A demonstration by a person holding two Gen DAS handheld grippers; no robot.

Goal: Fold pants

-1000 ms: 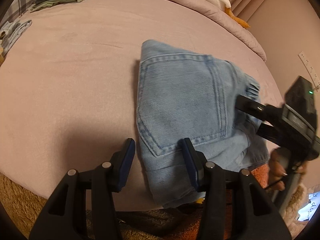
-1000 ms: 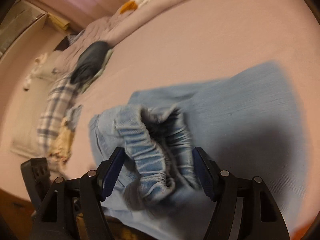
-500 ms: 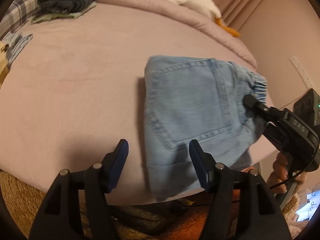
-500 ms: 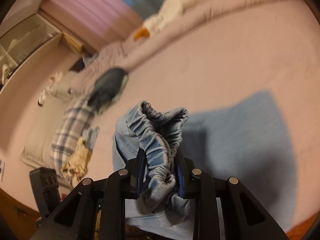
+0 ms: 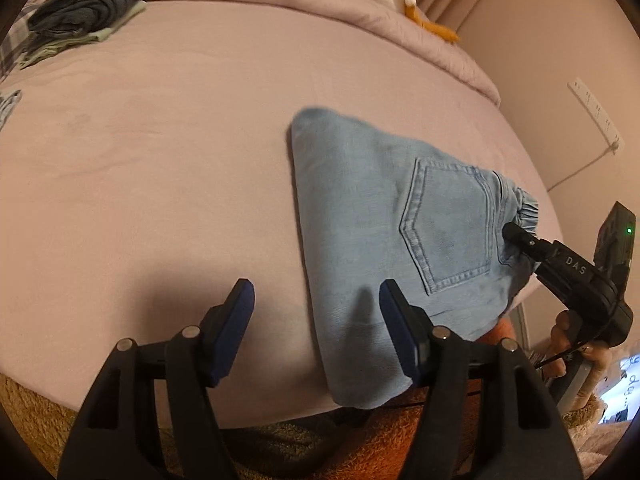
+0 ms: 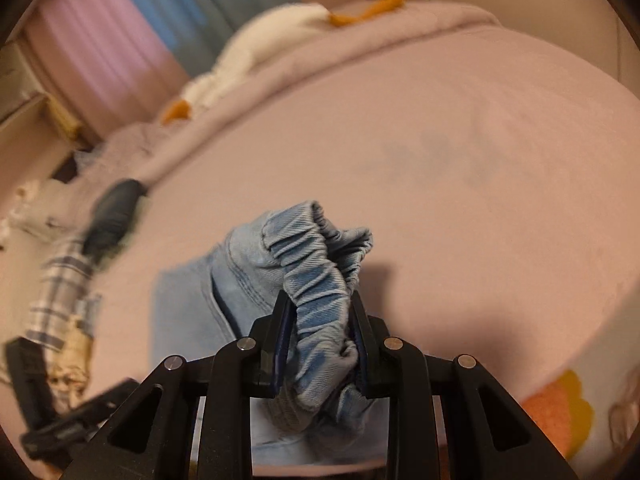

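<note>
Both wrist views near, sharing pants (image 5: pixel 384 216)

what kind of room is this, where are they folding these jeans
Most likely a bedroom: the jeans lie on a bed with a pink sheet, a rolled duvet and plush toy at its far side, curtains behind.

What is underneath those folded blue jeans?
The jeans lie on the pink bedsheet, their near end hanging over the bed's edge above an orange rug. The right gripper pinches the waistband. Anything directly beneath the denim is covered.
</note>
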